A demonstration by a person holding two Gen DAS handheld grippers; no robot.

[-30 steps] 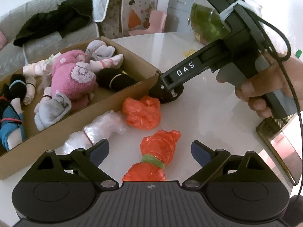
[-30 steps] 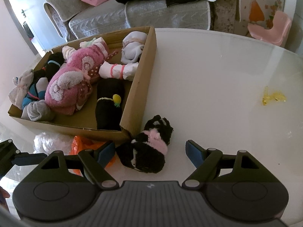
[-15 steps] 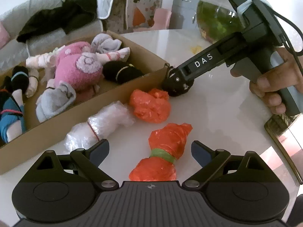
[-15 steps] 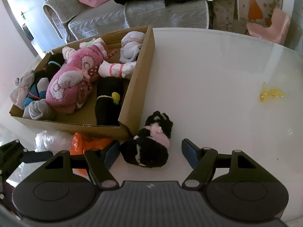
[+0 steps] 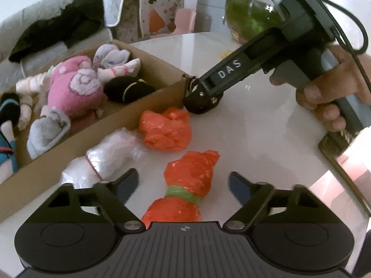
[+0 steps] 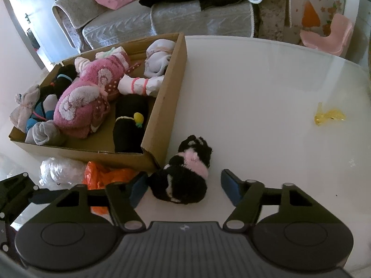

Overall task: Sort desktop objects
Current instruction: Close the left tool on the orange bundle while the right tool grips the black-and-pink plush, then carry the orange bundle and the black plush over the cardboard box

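Black-and-pink fuzzy sock bundle [image 6: 183, 171] lies on the white table [image 6: 255, 97], just off the near corner of the cardboard box [image 6: 162, 113]. It sits between the fingers of the right gripper [image 6: 183, 187]; jaws closing, left pad about touching the fuzz, right pad still clear of it. In the left wrist view most of this bundle is hidden behind the right gripper's tip.

Orange bag bundle tied with a green band [image 5: 187, 185] sits at 6 o'clock of that view, between the fingers of the left gripper [image 5: 183, 183]. Jaws closing, both pads apart from the bag. Its lower end is cut off by the gripper body.

Bag bundles on the table, counted: two orange, the second [image 5: 165, 131] untied-looking, at 12 o'clock of the banded one; one clear plastic [image 5: 104, 159], against the box wall, partly behind the left finger.

Writing: "DAS" in white on the right gripper's arm. A hand [image 5: 334, 97] holds its handle at 3 o'clock.

Box contents overlap; count uncertain. Readable: one large pink fluffy bundle [image 6: 90, 104], one black roll with a yellow band [image 6: 129, 125], white, grey and blue pieces. One small yellow item [image 6: 329, 117] at 3 o'clock, too small to identify.
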